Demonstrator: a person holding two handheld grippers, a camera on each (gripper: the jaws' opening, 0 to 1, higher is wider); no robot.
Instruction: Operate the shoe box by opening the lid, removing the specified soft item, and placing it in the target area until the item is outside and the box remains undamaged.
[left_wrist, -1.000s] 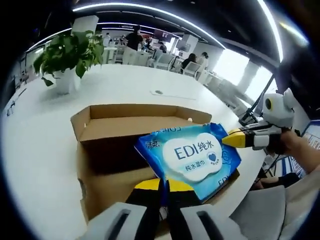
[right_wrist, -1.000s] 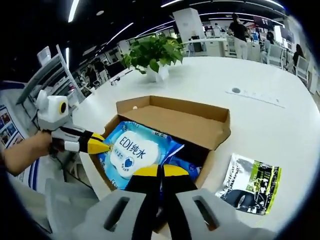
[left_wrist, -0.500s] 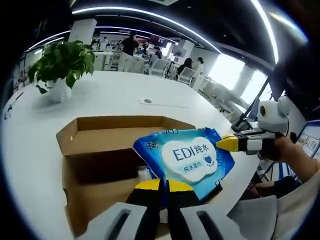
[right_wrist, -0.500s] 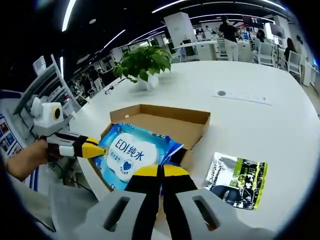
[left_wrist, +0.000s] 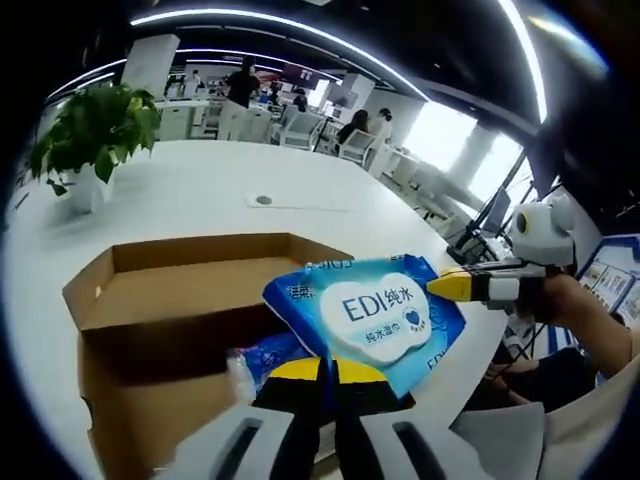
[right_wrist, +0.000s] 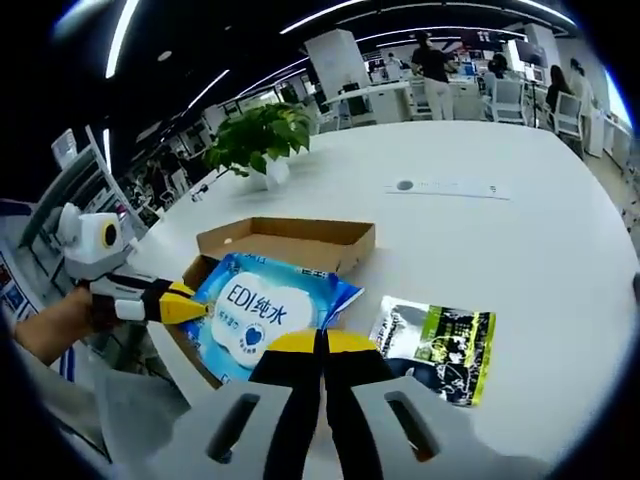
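Note:
The blue wet-wipes pack (left_wrist: 375, 315) hangs above the open cardboard shoe box (left_wrist: 150, 290). My left gripper (left_wrist: 327, 362) is shut on its near edge. From the right, my right gripper (left_wrist: 438, 288) pinches the pack's far corner with its yellow tips. In the right gripper view, the pack (right_wrist: 255, 312) is above the box (right_wrist: 285, 238), with my right gripper (right_wrist: 322, 340) shut on its edge and my left gripper (right_wrist: 195, 310) gripping the opposite side. A second blue packet (left_wrist: 262, 352) lies inside the box.
A black and green packet (right_wrist: 437, 340) lies on the white table (right_wrist: 520, 250) right of the box. A potted plant (right_wrist: 255, 138) stands behind the box, and a flat white strip (right_wrist: 445, 188) lies further back. People and chairs are far off. A hand (left_wrist: 585, 305) holds my right gripper.
Both grippers have risen with the wipes pack, so the box looks smaller and lower. The second blue packet inside the box has come into sight.

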